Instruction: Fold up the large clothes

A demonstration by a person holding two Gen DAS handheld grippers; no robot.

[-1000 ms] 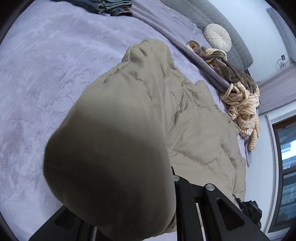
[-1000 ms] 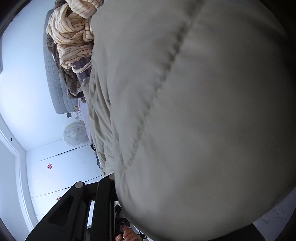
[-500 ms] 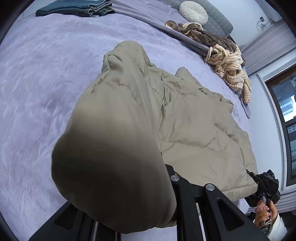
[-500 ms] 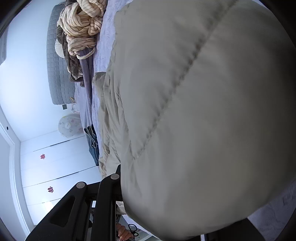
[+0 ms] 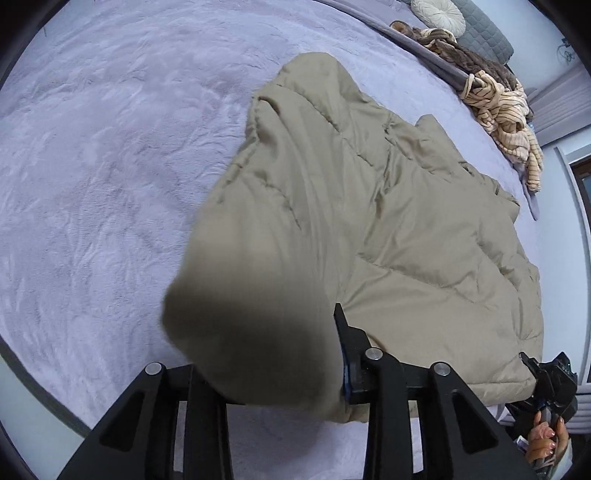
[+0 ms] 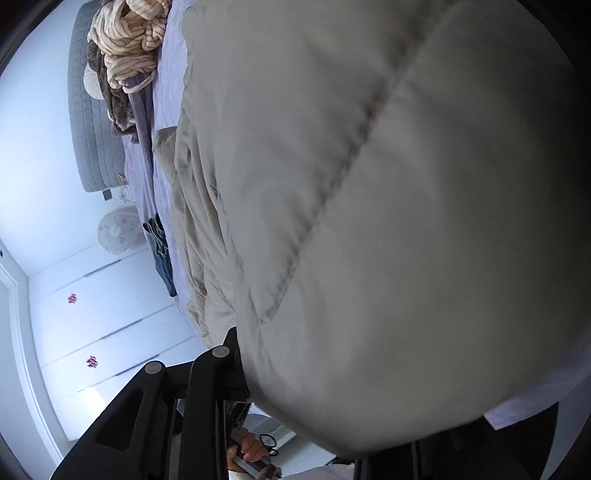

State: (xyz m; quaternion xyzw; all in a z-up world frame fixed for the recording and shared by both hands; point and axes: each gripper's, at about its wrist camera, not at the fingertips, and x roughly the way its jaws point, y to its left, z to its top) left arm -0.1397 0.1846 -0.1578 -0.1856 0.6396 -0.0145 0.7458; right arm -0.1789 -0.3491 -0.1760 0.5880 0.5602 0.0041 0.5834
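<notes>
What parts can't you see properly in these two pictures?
- Left gripper: left view, the puffy beige jacket bulges over its fingertips, so the grip is hidden.
- Right gripper: right view, the jacket fills the frame and covers one finger entirely.
- Jeans: right view, mostly behind the jacket.
- Round cushion: left view, cut by the top edge.

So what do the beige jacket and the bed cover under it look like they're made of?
The beige jacket looks like a smooth woven synthetic shell over puffy filling: stitched quilt lines, soft bulges, slight sheen. Down or polyester fill can't be told. The lilac bed cover looks like plush fleece or velour: matte, with brushed swirl marks in the pile.
</notes>
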